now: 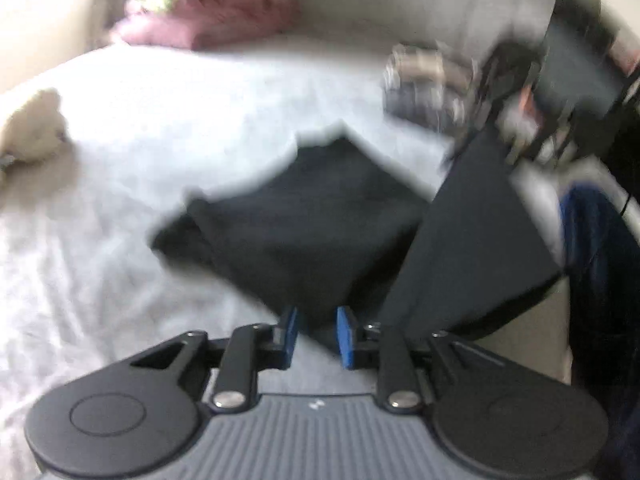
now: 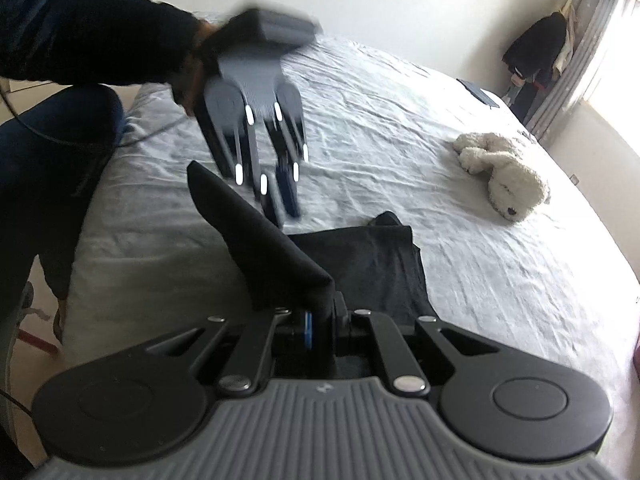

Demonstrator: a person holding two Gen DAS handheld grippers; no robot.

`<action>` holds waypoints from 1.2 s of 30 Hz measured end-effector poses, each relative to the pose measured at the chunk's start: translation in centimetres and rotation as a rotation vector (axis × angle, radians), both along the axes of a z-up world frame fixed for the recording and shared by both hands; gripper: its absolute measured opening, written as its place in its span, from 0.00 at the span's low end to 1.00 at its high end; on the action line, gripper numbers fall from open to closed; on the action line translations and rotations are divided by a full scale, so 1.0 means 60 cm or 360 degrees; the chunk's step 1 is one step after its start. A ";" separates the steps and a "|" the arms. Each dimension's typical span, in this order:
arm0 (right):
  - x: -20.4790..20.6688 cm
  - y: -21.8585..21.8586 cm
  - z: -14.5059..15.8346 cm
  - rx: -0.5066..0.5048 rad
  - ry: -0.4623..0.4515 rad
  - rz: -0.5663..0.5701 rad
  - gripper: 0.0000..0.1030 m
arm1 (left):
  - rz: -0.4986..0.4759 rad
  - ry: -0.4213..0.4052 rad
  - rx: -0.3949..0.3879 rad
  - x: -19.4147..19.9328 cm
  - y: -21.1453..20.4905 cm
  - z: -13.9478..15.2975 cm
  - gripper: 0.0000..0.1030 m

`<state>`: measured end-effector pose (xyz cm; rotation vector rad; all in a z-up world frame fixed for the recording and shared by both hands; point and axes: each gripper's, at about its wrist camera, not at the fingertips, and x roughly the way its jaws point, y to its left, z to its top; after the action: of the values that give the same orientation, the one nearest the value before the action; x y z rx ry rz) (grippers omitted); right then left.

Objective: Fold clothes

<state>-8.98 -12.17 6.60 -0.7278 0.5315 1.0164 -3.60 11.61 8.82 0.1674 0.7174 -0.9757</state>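
We see a black garment (image 2: 360, 264) lying partly folded on a white bed sheet (image 2: 460, 280). Our right gripper (image 2: 320, 322) is clamped on a lifted fold of it. Our left gripper (image 1: 316, 336), blurred, has its fingers parted with nothing between them, above the cloth. A stuffed toy (image 2: 504, 176) lies well apart.

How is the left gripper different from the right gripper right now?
The right gripper is pinched shut on the black cloth, lifting a flap; the left gripper has its blue fingers apart and grips nothing. The right gripper looks sharp and steady in its own view, while the left gripper looks smeared in the right wrist view. Both are above the white bed sheet.
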 end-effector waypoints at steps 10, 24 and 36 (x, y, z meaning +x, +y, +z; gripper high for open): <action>0.050 -0.008 -0.017 0.0004 0.0094 -0.0062 0.08 | -0.0112 -0.0189 -0.0270 -0.067 -0.042 0.061 0.51; 0.075 -0.008 -0.022 0.0010 0.0130 -0.0063 0.08 | -0.0109 -0.0325 0.0042 -0.075 -0.101 0.026 0.30; 0.068 -0.040 -0.017 0.0048 0.0120 -0.0127 0.15 | 0.0165 -0.0223 -0.0028 -0.045 -0.068 0.020 0.04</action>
<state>-4.88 -14.56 5.60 -0.6384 0.6045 0.9779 -6.32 7.51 10.03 0.1800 0.5831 -0.8620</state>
